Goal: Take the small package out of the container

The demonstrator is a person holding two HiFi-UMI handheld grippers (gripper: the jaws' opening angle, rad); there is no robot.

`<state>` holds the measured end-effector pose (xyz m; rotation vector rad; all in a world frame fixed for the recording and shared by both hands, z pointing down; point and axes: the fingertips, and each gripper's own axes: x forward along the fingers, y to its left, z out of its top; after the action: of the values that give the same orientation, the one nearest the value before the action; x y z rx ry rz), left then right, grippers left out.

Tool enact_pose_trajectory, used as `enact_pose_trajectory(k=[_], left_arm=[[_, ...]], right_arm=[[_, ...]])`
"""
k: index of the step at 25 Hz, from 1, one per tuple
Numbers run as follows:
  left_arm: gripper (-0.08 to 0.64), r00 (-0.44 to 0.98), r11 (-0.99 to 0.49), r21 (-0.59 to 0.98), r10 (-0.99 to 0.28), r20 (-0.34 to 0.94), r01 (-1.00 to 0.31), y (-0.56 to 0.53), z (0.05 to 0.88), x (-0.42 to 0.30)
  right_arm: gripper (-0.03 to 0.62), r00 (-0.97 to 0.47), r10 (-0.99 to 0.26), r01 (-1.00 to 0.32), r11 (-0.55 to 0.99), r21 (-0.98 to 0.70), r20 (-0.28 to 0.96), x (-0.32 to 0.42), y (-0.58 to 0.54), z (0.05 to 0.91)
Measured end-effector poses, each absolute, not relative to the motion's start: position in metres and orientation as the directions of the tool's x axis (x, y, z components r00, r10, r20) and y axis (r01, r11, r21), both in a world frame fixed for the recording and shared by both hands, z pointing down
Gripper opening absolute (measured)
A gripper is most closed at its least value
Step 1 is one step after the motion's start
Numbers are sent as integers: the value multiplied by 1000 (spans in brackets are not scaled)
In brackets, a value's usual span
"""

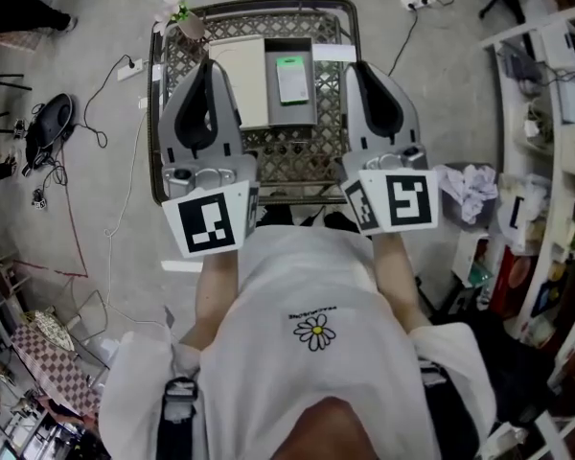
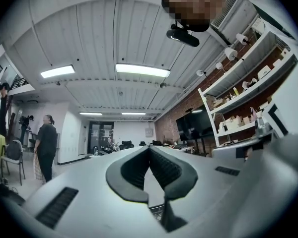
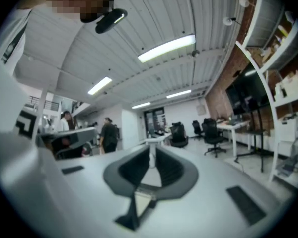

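A small white package with a green top (image 1: 291, 78) lies in a grey open container (image 1: 289, 115) inside a wire mesh cart (image 1: 278, 161). Both grippers are held high over the cart's near end, close to the person's chest. The left gripper (image 1: 208, 62) hangs over the cart's left side, the right gripper (image 1: 356, 65) over its right side. In the left gripper view the left gripper (image 2: 149, 148) has its fingertips together with nothing between them. The right gripper (image 3: 152, 148) is likewise shut and empty. Both gripper views look up at the ceiling and room, so the package is hidden there.
A white flat box (image 1: 241, 80) lies left of the container in the cart, with a small flower pot (image 1: 179, 14) at the far left corner. Shelving (image 1: 556, 113) stands at the right, beside a bin of crumpled paper (image 1: 470, 188). Cables and a power strip (image 1: 415, 1) lie on the floor.
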<state>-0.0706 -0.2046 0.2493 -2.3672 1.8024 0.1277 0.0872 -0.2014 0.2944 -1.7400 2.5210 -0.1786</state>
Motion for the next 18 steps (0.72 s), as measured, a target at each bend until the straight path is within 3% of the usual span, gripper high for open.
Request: enact_pose_trajectory(k=[1,6,8,13,18], left_arm=[[25,267,-258,-75,-950,-160,-963,-206,252,-74],[25,257,-248,-85,-959,-120,-965,-216,269,-94],[25,239,-230,-84,-965,-109,-969,-218,275,-102],[25,211,-206,-83,-975,-67,-975,-221,293,-118],[25,199,-197,-68,-979,-30,-978,-228,312,-133]], right_arm=[[37,-358,-934,-927,354,-127,8,82,-210,294],[224,-403,-906,-910,383,-156,126,52,-239,331],[269,-435,-879,-895,397,-204,197,38,-247,358],[299,-422,-831,-903,351,-248,362,14,-264,429],[304,-319,-779,-947,274,-165,540,7,-280,501]])
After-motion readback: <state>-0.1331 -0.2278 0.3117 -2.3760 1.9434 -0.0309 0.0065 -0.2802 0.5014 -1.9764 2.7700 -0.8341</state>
